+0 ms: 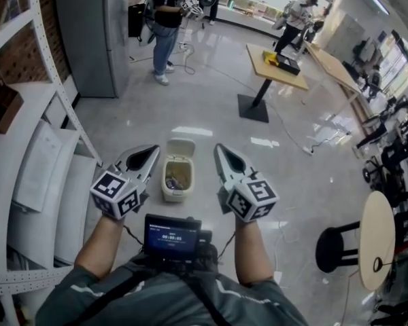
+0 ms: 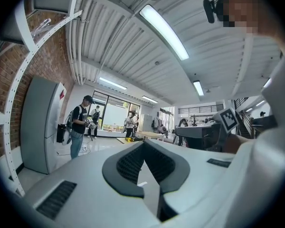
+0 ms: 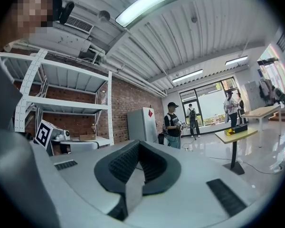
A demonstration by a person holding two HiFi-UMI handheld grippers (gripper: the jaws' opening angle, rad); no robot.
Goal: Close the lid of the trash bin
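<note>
A small cream trash bin (image 1: 177,180) stands on the glossy floor between my two grippers, in the head view. Its lid (image 1: 181,145) is swung up at the far side, and brownish rubbish shows inside. My left gripper (image 1: 151,152) hangs just left of the bin, shut and holding nothing. My right gripper (image 1: 222,151) hangs just right of it, also shut and holding nothing. Both are above the bin and not touching it. In the left gripper view the gripper (image 2: 144,144) points level across the room, as does the gripper (image 3: 138,144) in the right gripper view; neither view shows the bin.
White shelving (image 1: 34,121) and a brick wall run along the left, with a grey cabinet (image 1: 88,32) behind. A wooden pedestal table (image 1: 275,65) stands ahead on the right; a round table (image 1: 377,240) and black stool (image 1: 336,250) are near right. A person (image 1: 166,19) stands far back.
</note>
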